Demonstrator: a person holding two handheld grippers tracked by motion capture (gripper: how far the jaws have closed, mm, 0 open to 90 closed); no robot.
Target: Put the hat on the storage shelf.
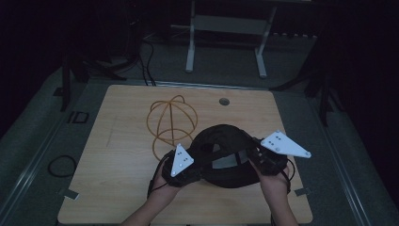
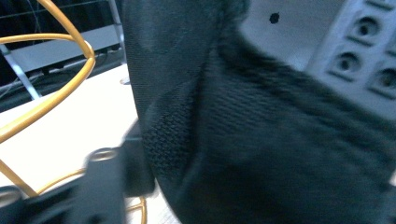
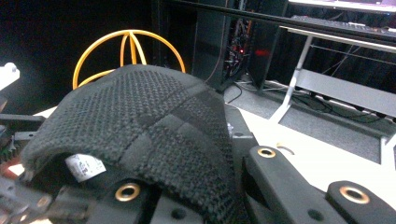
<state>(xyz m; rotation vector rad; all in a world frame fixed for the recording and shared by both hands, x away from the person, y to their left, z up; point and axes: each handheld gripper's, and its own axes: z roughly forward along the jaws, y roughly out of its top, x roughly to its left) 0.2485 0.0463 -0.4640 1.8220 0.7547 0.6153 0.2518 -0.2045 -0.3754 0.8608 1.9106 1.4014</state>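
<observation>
Both tongs, left (image 1: 188,170) and right (image 1: 263,162), pinch my black cap (image 1: 225,155) at opposite edges. Cap sits above the desk (image 1: 117,155), just beside the yellow wire frame (image 1: 170,120).

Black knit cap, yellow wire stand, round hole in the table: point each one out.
black knit cap (image 1: 226,134): high view, top of its crown.
yellow wire stand (image 1: 162,110): high view, left wire loop.
round hole (image 1: 224,101): high view, centre of the hole near the table's far edge.
</observation>
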